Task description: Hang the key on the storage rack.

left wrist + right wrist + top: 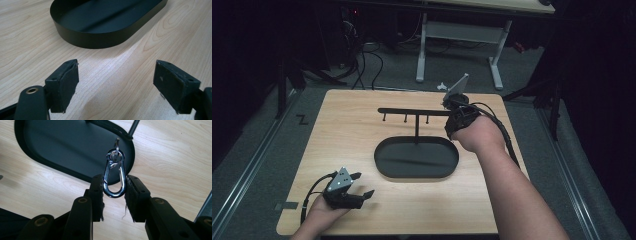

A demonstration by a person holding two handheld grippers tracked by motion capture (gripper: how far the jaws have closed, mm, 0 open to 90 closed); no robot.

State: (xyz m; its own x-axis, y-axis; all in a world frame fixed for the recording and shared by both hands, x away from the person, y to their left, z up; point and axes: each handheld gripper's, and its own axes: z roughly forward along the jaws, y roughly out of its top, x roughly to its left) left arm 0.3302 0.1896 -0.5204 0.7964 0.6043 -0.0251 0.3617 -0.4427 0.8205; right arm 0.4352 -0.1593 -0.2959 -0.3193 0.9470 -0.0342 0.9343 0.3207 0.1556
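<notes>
I'm carrying the carabiner (114, 173) pinched in my right gripper (114, 192) above the stand's tray (384, 167) near the worktop's far edge — next it needs lining up with a peg (427, 120) — left gripper (116, 85) resting open.

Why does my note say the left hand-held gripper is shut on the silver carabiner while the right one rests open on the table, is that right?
The sides are swapped. In the right gripper view, the right hand-held gripper is shut on the silver carabiner. The left hand-held gripper rests open on the table, as the left gripper view shows.
</notes>
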